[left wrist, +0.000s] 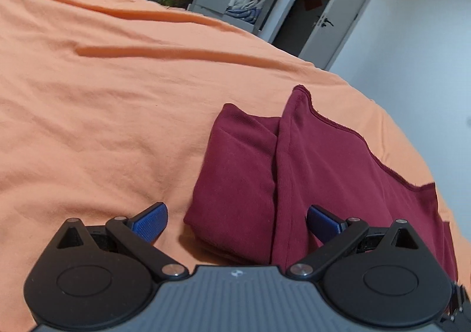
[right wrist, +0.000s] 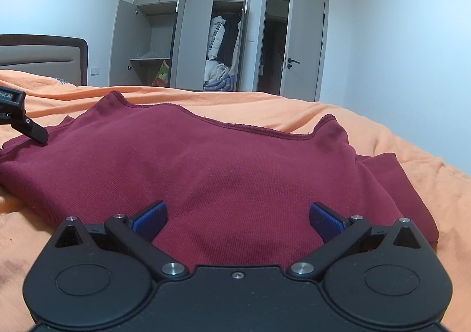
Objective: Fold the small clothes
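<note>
Two grippers, both w/ jaws spread wide and nothing in them. Nearest in the right wrist view, the right gripper (right wrist: 238,221) sits low over the near edge of the maroon top (right wrist: 212,167), cloth running right under and between its blue pads (right wrist: 150,218), so it's basically lined up on the hem but not pinching it. In the left wrist view, the left gripper (left wrist: 237,221) is at the garment's side edge: one pad over the orange bedsheet (left wrist: 103,114), the other over the cloth, w/ the folded edge of the top between them.

Progress, imo: partway. One side looks tucked in already, there's a doubled layer and a long crease down the left view, and another layer pokes out at the right side in the other view. The neckline (right wrist: 235,129) lies flat at the far end, facing away from the jaws. Prob left: the lengthwise fold bringing hem to collar, then a tidy-up. Can't tell if both sleeves are fully in.

Further back it's just more bedsheet, then an open wardrobe (right wrist: 191,32) and a door (right wrist: 306,43) by the far wall.
</note>
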A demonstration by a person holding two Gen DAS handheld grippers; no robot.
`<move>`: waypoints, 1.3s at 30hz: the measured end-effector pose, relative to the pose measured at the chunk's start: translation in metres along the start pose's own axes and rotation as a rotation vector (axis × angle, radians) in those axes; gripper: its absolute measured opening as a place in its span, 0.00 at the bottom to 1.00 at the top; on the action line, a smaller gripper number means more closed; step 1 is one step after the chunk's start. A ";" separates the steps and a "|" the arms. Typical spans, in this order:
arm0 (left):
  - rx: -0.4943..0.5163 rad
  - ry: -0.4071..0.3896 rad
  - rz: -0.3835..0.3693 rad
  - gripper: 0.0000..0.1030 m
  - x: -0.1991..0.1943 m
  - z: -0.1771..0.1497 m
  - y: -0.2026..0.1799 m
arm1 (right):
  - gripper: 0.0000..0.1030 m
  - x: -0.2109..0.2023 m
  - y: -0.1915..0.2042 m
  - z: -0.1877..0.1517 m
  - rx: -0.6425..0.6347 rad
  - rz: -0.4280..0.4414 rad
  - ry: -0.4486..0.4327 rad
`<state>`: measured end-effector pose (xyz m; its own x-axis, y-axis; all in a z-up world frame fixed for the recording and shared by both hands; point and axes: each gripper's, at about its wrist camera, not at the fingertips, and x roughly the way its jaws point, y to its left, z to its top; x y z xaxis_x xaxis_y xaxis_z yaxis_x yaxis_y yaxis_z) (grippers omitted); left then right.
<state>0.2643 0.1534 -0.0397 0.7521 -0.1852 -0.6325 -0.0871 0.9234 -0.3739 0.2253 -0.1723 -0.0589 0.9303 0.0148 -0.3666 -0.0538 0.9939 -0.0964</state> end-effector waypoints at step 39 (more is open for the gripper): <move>0.251 -0.149 -0.157 0.13 -0.059 0.054 -0.204 | 1.00 -0.023 -0.055 0.029 0.093 -0.023 -0.011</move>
<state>0.2731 -0.0056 0.1101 0.8328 -0.2972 -0.4671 0.1867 0.9451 -0.2683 0.2170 -0.2247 -0.0183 0.9349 -0.0078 -0.3548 0.0015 0.9998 -0.0181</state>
